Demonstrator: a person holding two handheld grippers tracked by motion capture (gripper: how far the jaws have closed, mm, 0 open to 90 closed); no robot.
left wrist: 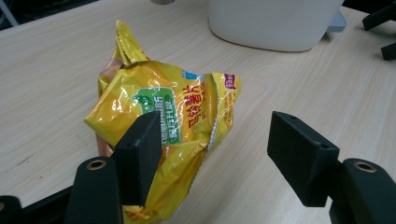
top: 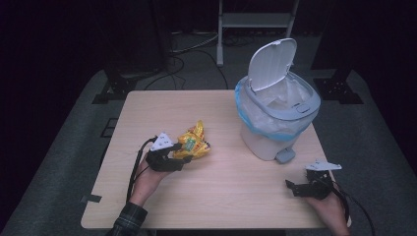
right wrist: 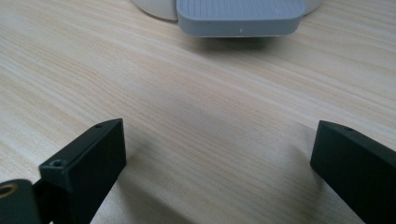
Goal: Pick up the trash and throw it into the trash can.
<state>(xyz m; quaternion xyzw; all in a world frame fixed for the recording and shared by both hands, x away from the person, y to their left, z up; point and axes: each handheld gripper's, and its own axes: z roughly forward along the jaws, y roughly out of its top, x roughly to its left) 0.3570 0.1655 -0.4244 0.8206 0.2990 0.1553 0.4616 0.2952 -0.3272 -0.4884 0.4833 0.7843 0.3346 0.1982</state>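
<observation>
Resting on a pale wood-grain table (top: pixel 231 182) in a dim room; crinkling, glossy yellow snack bag (left wrist: pixel 163 116) lying between the left gripper (left wrist: pixel 215 140) pads, jaws apart, not pressing; right gripper (right wrist: pixel 219 154) gaping wide near the white pedal bin (top: pixel 275 113), lid up.

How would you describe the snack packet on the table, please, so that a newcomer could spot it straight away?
Start at the white pedal bin with its lid up, standing on the pale wooden table. Look across the tabletop to the left, where the left tongs reach in. The crumpled snack packet lies there: shiny yellow with a green label, the only brightly coloured thing on the table.
</observation>
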